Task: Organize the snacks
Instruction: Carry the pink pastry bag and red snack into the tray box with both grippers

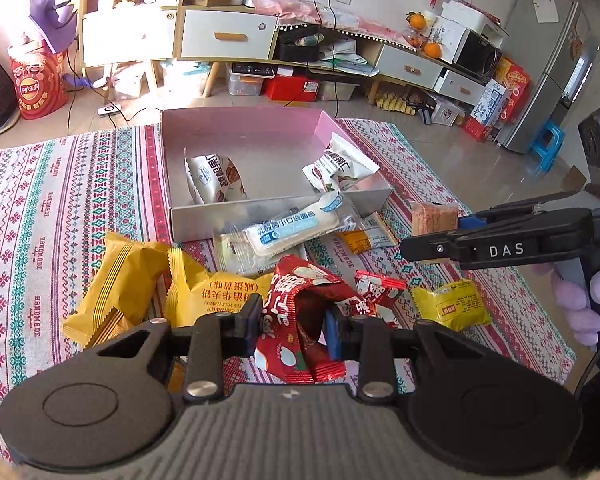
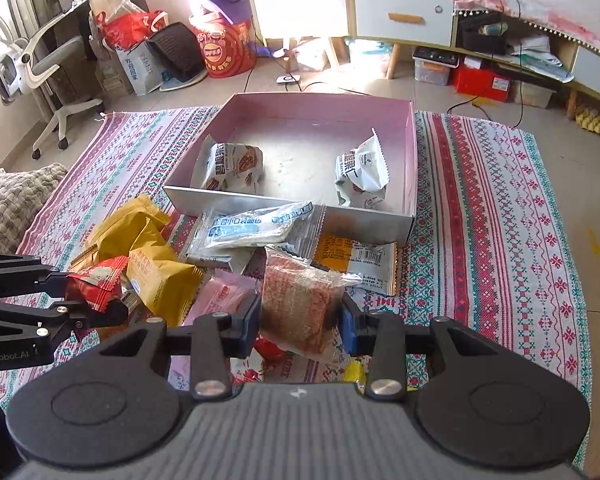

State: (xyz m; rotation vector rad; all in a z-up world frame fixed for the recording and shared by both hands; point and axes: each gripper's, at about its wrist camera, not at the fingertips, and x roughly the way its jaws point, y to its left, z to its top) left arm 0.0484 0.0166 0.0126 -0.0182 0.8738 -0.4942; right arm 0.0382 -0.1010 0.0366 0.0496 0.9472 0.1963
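Two white packets [image 2: 228,170] in box [image 2: 292,210]

Right tongs [image 2: 300,320] clamp a clear-wrapped reddish cracker pack [image 2: 300,304], lifted above the patterned cloth [image 2: 500,208]. Left tongs [image 2: 100,300] at the left edge pinch a red snack packet [image 2: 96,284]. Pink box [image 2: 411,152] beyond holds two white packets [image 2: 232,168] (one left, one right). Yellow packets [image 2: 156,272] lie beside the box.
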